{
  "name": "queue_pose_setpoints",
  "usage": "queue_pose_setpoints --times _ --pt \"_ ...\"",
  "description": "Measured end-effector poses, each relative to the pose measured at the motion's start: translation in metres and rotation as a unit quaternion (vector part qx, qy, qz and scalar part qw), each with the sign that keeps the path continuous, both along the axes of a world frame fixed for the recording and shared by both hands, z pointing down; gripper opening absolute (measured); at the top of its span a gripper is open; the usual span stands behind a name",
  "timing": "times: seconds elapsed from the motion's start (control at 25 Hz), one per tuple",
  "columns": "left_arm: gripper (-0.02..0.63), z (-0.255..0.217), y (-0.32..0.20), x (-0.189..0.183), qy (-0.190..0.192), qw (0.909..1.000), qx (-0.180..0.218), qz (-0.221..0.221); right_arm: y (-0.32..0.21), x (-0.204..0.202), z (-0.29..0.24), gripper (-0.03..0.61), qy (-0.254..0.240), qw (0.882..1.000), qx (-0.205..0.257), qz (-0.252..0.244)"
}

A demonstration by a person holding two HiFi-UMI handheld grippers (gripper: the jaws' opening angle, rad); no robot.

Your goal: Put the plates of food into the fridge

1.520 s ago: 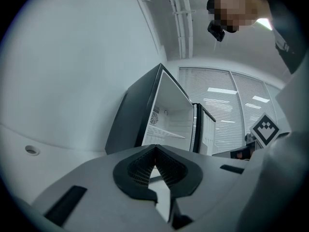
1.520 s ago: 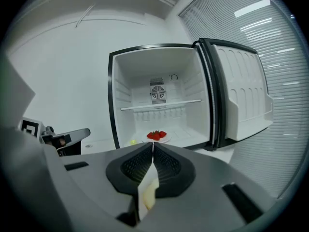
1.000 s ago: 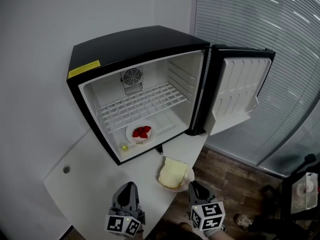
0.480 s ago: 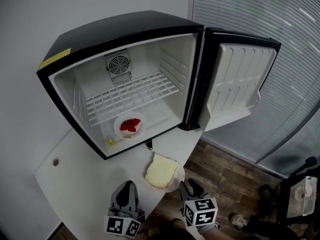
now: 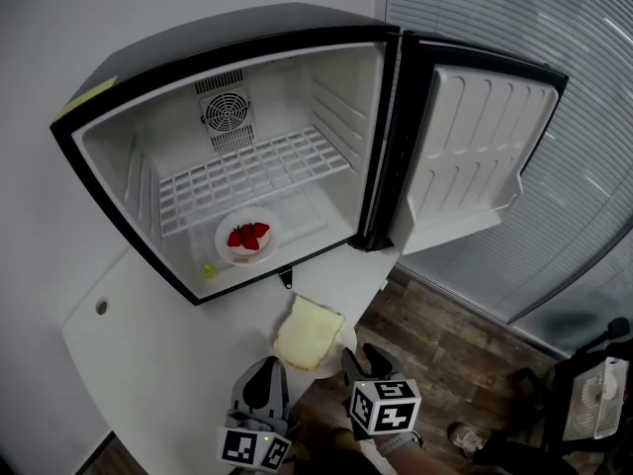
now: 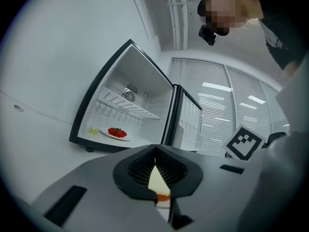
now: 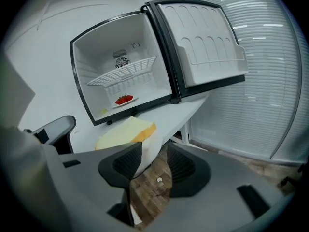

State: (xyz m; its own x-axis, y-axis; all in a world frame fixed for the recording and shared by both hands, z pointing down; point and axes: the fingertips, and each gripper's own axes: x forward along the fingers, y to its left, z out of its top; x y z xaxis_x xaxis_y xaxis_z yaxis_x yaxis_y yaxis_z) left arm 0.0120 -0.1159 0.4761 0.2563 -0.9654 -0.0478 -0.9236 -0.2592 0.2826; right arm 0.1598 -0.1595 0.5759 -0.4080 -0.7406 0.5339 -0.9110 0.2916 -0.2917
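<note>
A black mini fridge [image 5: 227,43] stands open on the white table. Inside, a plate of strawberries [image 5: 245,237] sits on its floor, also visible in the right gripper view as the strawberry plate [image 7: 124,99]. A white plate with a bread slice [image 5: 309,332] rests at the table's near edge. My right gripper [image 5: 356,356] is at that plate's right rim. Its jaws [image 7: 154,148] have just been opening, and the rim lies loose between them by the left one. My left gripper [image 5: 265,364] is shut and empty just left of the plate; the bread shows past its jaws [image 6: 155,148].
The fridge door [image 5: 465,156] hangs open to the right. A wire shelf [image 5: 247,171] spans the fridge above the strawberries, and a small yellow thing [image 5: 208,269] lies by them. Window blinds [image 5: 554,57] and wooden floor [image 5: 445,354] are on the right. The table [image 5: 148,354] has a hole [image 5: 102,307].
The fridge has grown larger and slid left in the head view. My right gripper has shifted left along the bread plate's rim and its jaws have spread. The left gripper has edged toward the plate.
</note>
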Motion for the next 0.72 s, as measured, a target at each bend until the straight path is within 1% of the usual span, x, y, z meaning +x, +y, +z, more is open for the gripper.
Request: queue_pose_setpoints --times 0.2,0.4,0.64,0.72 --pt "0.008 0.003 0.001 0.004 -0.001 1.0 -0.001 -0.007 0.001 -0.008 0.015 0.143 -0.069 0.996 -0.054 0.006" --pt "0.008 0.004 0.001 0.006 -0.002 0.9999 -0.001 -0.01 0.0 -0.013 0.024 0.143 -0.131 0.986 -0.105 0.025" --pt "0.008 0.001 0.0 0.005 -0.003 0.9999 -0.002 -0.015 -0.002 -0.017 0.028 0.141 -0.166 0.976 -0.139 0.029" --pt "0.008 0.0 -0.001 0.003 -0.003 0.9999 0.0 -0.015 -0.001 -0.018 0.027 0.116 -0.182 0.972 -0.146 0.03"
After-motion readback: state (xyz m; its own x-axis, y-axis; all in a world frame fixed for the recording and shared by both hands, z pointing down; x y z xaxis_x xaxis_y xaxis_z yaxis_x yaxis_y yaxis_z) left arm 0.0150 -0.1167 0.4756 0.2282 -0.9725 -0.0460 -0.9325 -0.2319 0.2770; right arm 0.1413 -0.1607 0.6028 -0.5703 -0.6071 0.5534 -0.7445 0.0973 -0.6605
